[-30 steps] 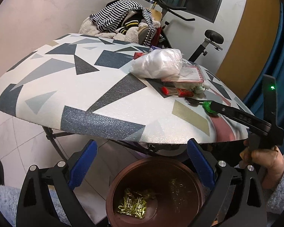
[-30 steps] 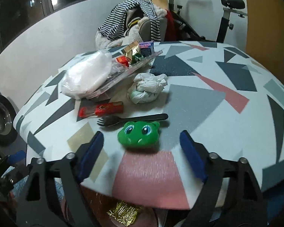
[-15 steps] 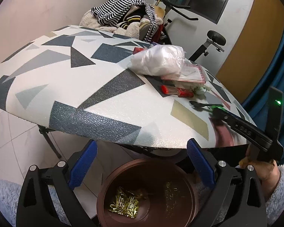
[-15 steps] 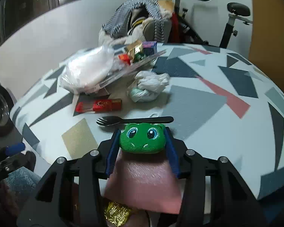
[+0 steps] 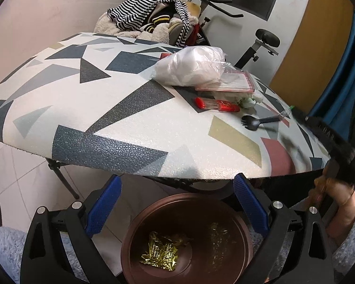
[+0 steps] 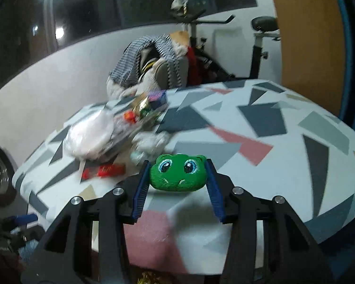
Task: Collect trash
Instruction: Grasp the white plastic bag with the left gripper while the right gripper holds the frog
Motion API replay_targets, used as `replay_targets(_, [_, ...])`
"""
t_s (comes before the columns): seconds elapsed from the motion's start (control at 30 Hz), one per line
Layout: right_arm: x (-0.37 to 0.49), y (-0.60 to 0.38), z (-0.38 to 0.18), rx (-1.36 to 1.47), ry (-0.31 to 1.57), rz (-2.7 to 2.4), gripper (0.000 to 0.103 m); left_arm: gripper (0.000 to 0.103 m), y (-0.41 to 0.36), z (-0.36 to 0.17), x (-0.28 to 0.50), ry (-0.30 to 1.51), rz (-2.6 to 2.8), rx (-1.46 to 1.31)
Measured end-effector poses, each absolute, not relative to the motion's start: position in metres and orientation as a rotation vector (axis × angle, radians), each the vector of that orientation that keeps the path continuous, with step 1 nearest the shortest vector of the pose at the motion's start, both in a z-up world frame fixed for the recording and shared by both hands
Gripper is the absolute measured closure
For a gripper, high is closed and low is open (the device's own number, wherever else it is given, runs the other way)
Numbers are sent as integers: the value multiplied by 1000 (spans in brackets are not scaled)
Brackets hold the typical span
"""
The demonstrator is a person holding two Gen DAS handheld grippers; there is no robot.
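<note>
Right wrist view is a bit smeared, but the main thing is clear enough: my right tool [image 6: 177, 177] is pinching the little green frog toy [image 6: 177, 174], one blue pad pressed on each side of its head, face pointing back at the camera. It sits up off the tabletop [image 6: 260, 142], the one with the grey, navy and pink triangle pattern. Behind the frog there's the red wrapper [image 6: 104, 170], a crumpled white wad [image 6: 151, 142] and the clear plastic bag [image 6: 90, 137] with more packaging stacked beside it, all blurred.

From the left wrist camera, my left tool [image 5: 177, 203] is spread wide with nothing between the pads, hanging below the tabletop edge [image 5: 106, 108]. Right under it is the brown bowl [image 5: 239, 227] with a crumpled gold foil wrapper [image 5: 161, 252] lying in the bottom, and what looks like a glint of the foil on the inner wall.

Still on top over there: the plastic bag [image 5: 189, 67], a flat clear packet with a red rim [image 5: 234, 81] beside it, the red wrapper [image 5: 217, 104], and a black spork [image 5: 258, 119] near the right side. My right hand [image 5: 329, 196] shows at the far right edge, fuzzy sleeve and all, gripping the handle of the other tool, which is a dark blur across the corner.
</note>
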State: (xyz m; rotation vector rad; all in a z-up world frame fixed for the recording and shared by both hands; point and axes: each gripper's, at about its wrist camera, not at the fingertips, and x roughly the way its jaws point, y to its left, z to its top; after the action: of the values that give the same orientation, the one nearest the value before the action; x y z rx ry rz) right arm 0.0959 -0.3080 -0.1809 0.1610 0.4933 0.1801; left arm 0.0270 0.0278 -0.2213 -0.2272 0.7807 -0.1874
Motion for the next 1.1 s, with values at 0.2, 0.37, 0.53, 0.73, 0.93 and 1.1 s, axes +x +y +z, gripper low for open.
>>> replay_targets(0.2, [103,-322,-177,192,466,174,56,10,30,-211,30,782,-190,-235])
replay_targets(0.37, [108,-322,-177,207,464,206,56,10,26,-186,50,752,-220,-240])
replay_targets(0.53, [113,-317,-180,213,473,244,56,10,25,-162,97,737,-214,-308])
replay_targets(0.73, [119,-315,-183,220,485,271,56,7,28,-157,161,772,-207,-416])
replay_targets(0.93, [121,-314,-185,235,493,284,56,6,25,-158,210,815,-201,-393])
replay_targets(1.1, [122,-311,-189,243,512,294,56,6,22,-164,231,847,-188,-370])
